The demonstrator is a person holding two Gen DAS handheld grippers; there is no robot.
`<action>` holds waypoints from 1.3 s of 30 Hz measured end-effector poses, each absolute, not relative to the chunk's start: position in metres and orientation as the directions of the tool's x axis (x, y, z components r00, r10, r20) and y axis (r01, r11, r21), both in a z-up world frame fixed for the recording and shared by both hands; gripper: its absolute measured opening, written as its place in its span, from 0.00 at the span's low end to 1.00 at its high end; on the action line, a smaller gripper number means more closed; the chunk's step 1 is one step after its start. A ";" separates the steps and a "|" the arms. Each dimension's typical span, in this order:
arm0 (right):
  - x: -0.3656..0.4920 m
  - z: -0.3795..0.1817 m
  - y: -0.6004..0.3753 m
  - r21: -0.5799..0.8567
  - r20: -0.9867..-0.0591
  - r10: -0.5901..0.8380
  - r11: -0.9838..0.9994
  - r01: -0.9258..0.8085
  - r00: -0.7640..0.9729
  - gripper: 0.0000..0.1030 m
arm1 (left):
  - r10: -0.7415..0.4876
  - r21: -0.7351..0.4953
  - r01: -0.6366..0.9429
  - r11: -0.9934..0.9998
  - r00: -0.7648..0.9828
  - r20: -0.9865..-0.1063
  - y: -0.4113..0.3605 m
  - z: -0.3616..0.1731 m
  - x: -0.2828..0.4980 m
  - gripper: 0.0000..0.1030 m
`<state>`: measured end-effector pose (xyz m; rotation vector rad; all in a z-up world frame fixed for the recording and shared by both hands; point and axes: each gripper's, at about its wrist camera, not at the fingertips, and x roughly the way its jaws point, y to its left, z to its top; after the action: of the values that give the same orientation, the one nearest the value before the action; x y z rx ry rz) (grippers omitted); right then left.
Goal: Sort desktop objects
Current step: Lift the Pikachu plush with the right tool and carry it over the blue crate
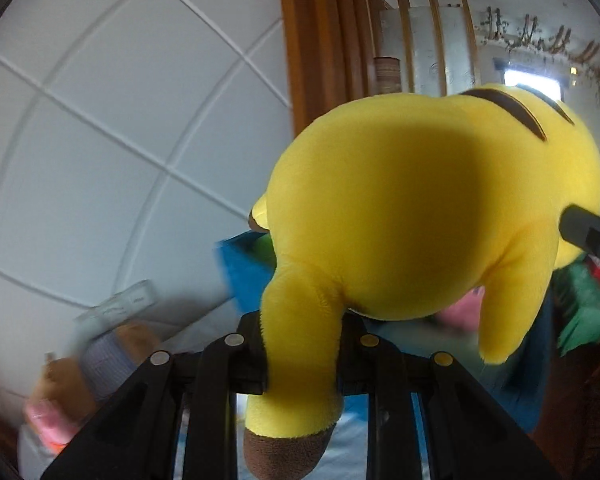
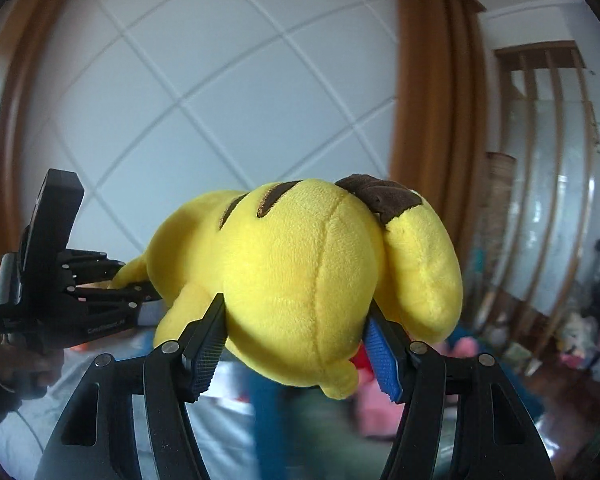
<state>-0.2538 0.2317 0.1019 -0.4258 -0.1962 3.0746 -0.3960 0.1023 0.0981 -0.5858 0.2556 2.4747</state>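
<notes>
A yellow plush toy (image 1: pixel 412 208) with brown stripes and brown-tipped limbs is held up in the air between both grippers. My left gripper (image 1: pixel 304 356) is shut on one yellow limb of the toy, whose brown tip hangs below the fingers. My right gripper (image 2: pixel 296 320) is shut on the toy's round head (image 2: pixel 300 272), one finger on each side, blue pads showing. The left gripper also shows in the right wrist view (image 2: pixel 140 292), clamped on the toy's far end. One finger of the right gripper (image 1: pixel 588 232) shows at the right edge of the left wrist view.
A white quilted wall panel (image 1: pixel 112 140) with wooden trim (image 1: pixel 316 40) stands behind. Below are a blue bin (image 1: pixel 244 272), blurred plush toys in pink (image 1: pixel 48 424), green (image 1: pixel 588 312) and brown, and a slatted wooden screen (image 2: pixel 540 160) at the right.
</notes>
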 end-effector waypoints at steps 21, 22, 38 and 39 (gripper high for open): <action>-0.444 0.116 0.463 -0.071 -0.439 0.136 -0.991 -0.116 -0.888 0.76 | 0.271 0.155 -0.469 -0.869 -0.715 -0.644 0.310 0.074 -0.575 0.26; -0.447 0.113 0.467 -0.064 -0.440 0.133 -0.991 -0.117 -0.888 0.82 | 0.256 0.170 -0.467 -0.868 -0.714 -0.652 0.313 0.071 -0.577 0.26; -0.386 0.141 0.426 0.011 -0.361 -0.043 -0.999 0.041 -0.932 1.00 | 0.136 0.399 -0.417 -0.816 -0.811 -0.569 0.335 0.082 -0.533 0.26; -0.380 0.142 0.427 0.016 -0.358 -0.047 -0.999 0.044 -0.932 1.00 | 0.123 0.413 -0.406 -0.815 -0.818 -0.562 0.337 0.078 -0.534 0.27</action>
<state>-0.3800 0.4266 0.1415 -0.5812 0.0125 3.1340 -0.5339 0.3367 0.0780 -0.7624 0.7708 2.6373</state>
